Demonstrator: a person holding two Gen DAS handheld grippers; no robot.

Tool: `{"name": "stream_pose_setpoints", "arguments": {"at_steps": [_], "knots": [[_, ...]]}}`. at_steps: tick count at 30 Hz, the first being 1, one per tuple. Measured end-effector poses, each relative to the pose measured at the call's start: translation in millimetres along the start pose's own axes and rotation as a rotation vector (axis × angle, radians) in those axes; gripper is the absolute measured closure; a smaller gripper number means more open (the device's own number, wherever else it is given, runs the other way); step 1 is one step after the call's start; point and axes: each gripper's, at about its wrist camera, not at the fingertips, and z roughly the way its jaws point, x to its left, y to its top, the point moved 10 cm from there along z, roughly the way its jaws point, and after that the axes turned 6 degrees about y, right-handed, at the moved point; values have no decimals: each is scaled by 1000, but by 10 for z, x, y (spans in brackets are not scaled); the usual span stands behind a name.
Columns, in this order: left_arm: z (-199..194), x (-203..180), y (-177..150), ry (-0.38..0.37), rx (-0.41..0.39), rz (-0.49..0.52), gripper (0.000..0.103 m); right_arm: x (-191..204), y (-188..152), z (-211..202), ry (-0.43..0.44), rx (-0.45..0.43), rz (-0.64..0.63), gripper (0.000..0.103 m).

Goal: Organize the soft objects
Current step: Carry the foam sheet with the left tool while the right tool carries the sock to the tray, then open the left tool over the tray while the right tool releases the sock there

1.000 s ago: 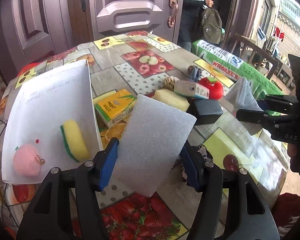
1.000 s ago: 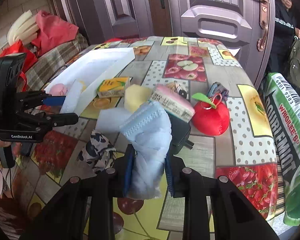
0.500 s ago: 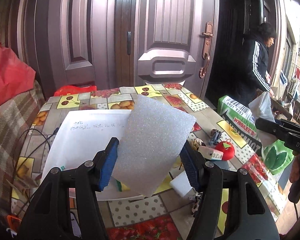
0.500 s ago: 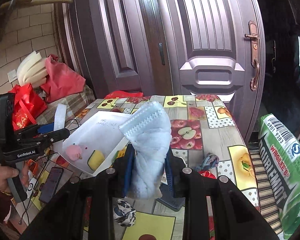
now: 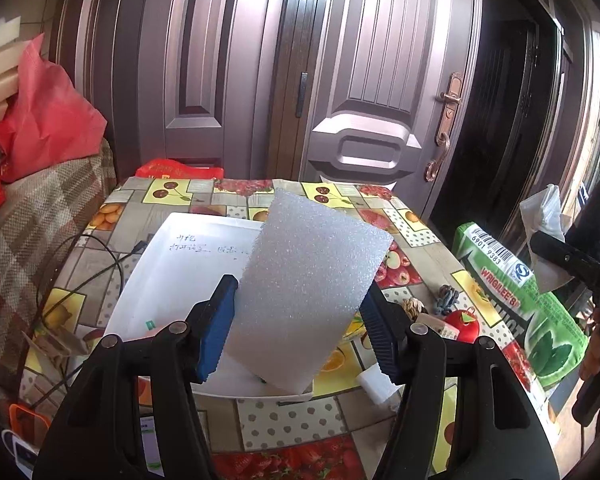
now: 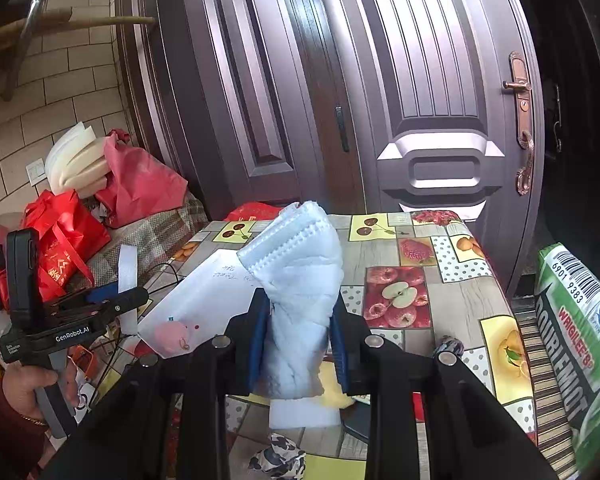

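Observation:
My left gripper (image 5: 296,328) is shut on a white foam sheet (image 5: 308,288) and holds it high above the white tray (image 5: 180,272). My right gripper (image 6: 298,340) is shut on a crumpled light blue face mask (image 6: 300,280), also raised above the table. The tray shows in the right wrist view (image 6: 204,300) with a pink plush toy (image 6: 174,334) in it. The left gripper appears there at the left (image 6: 112,300), the foam sheet (image 6: 127,280) edge-on. A white sponge block (image 6: 304,412) and a spotted cloth ball (image 6: 280,460) lie on the table below.
A red apple toy (image 5: 462,322), rope knots (image 5: 446,298) and a small box lie on the fruit-print tablecloth (image 5: 420,248). A green Wrigley's bag (image 5: 520,300) stands at the right edge. Red bags (image 6: 64,248) and a purple door (image 6: 380,80) lie behind. A black cable (image 5: 96,276) runs at the left.
Both grippers have risen and tilted up with their loads still held, so the table has dropped lower in both views and the door fills more of them.

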Motion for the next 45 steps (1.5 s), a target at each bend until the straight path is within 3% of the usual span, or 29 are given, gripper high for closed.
{"name": "stream_pose_setpoints", "arguments": {"at_steps": [6,12,18,25,34,35,36,38,40,45], "knots": [[47,180,23,39,10,-35,41,21,92,136,18,4,7,75],[112,469,63,101,12,-63,41,45,84,430,51,63,32,75],[437,733,54,129,78,-100,41,181,-74,960,110,183,37,75],[926,823,-200,167,177,-126,41,535,-412,1714,214,353,83,75],[1149,1121,-465,239,231,-172,37,738,-811,2452,232,474,133,72],[1155,1152,-461,247,223,-173,29,743,-842,2495,236,484,137,68],[1152,1195,-454,258,213,-177,22,752,-858,2523,241,489,139,46],[1113,1332,-420,299,173,-202,0,678,-831,2535,199,454,137,20],[1103,1451,-402,322,159,-226,0,620,-797,2514,200,426,155,1],[1068,1541,-426,351,166,-257,0,589,-679,2363,180,366,136,0]]}}
